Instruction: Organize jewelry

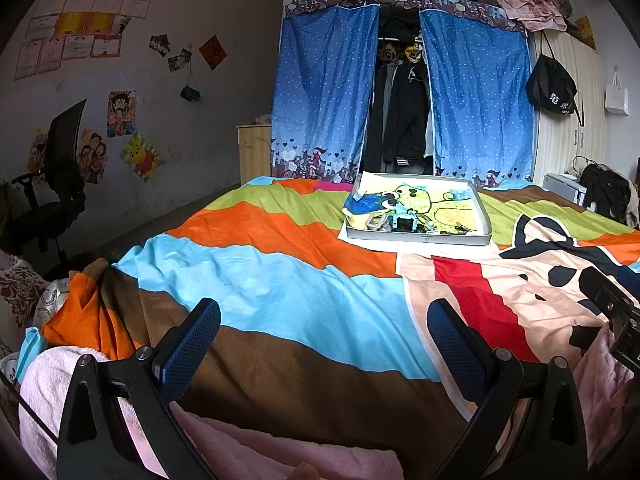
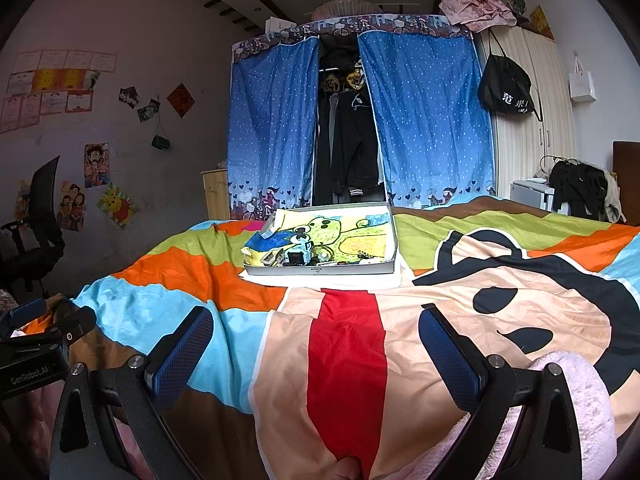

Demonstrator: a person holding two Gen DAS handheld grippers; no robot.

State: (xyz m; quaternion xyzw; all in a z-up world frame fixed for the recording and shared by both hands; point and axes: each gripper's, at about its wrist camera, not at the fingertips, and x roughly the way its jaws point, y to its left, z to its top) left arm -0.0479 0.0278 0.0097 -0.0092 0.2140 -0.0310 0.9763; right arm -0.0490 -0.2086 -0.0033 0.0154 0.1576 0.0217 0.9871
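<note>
A shallow grey tray lined with a colourful drawing stands on the bed, far ahead of both grippers; it also shows in the right wrist view. Small jewelry pieces lie in a cluster along its near edge, among them a grey ring-like piece and a blue boxy piece. My left gripper is open and empty, low over the bedspread. My right gripper is open and empty, also well short of the tray. The right gripper's body shows at the left view's right edge.
A colourful striped cartoon bedspread covers the bed. A pink towel lies under the grippers. A blue-curtained wardrobe stands behind the bed, a black office chair at left, a white cabinet at right.
</note>
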